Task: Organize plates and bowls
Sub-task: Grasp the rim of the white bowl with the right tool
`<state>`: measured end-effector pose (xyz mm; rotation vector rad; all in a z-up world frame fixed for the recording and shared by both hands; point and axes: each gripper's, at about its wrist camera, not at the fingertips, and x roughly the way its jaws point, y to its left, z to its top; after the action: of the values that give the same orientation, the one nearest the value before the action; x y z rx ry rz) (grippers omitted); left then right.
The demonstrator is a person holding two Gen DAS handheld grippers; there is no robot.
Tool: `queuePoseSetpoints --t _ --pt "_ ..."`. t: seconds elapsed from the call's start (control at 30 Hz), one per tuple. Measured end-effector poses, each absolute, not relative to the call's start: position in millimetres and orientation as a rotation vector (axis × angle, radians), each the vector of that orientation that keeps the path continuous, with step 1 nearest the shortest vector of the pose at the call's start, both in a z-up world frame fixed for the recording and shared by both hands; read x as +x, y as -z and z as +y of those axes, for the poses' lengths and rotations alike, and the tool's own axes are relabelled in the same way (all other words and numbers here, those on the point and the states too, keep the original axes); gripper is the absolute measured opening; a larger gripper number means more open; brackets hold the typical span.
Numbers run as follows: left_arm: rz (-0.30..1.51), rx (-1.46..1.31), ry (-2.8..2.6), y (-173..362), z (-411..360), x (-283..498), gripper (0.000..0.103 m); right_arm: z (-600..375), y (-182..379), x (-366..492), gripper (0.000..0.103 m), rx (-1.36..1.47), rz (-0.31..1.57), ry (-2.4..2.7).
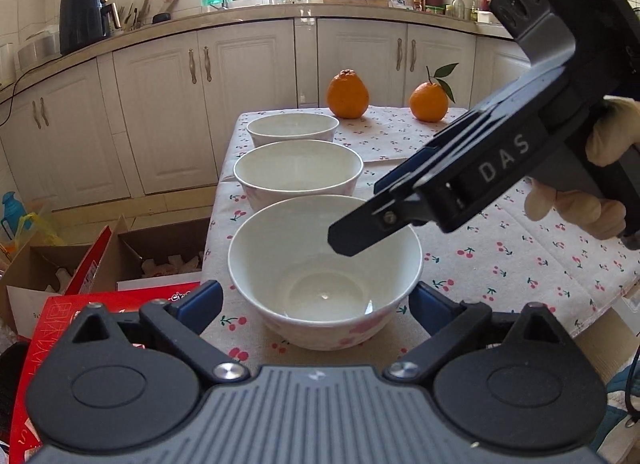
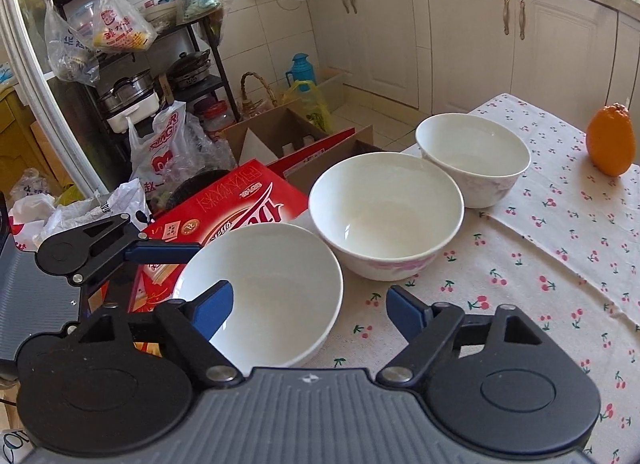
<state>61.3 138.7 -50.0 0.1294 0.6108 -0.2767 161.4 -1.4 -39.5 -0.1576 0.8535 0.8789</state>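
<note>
Three white bowls stand in a row along the table's left edge. In the left wrist view they are the near bowl (image 1: 324,268), the middle bowl (image 1: 298,172) and the far bowl (image 1: 292,128). My left gripper (image 1: 316,298) is open, its fingers on either side of the near bowl without touching it. My right gripper (image 1: 360,228) reaches in from the right with its tip over the near bowl's rim. In the right wrist view my right gripper (image 2: 308,308) is open, its left finger (image 2: 212,306) inside the near bowl (image 2: 260,292) and its right finger outside the rim. The left gripper (image 2: 160,252) shows at the left.
Two oranges (image 1: 347,94) (image 1: 429,101) sit at the table's far end on the cherry-print cloth (image 1: 520,256). Cardboard boxes and a red carton (image 2: 224,204) lie on the floor left of the table. White cabinets (image 1: 248,96) stand behind.
</note>
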Motion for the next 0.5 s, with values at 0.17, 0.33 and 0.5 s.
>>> queuePoseSetpoints --t 0.17,0.33,0.5 --pt "0.622 0.122 0.308 52.2 140.3 63.7 0.091 4.5 44.6 163.0 0.069 -0.156 0.88 -0.905" --pt "0.622 0.12 0.315 51.8 141.2 64.3 0.09 5.0 46.9 163.7 0.061 -0.146 0.892 -0.923" --pt "0.629 0.122 0.316 50.7 141.0 65.7 0.09 4.2 46.4 164.8 0.061 -0.138 0.897 -0.921"
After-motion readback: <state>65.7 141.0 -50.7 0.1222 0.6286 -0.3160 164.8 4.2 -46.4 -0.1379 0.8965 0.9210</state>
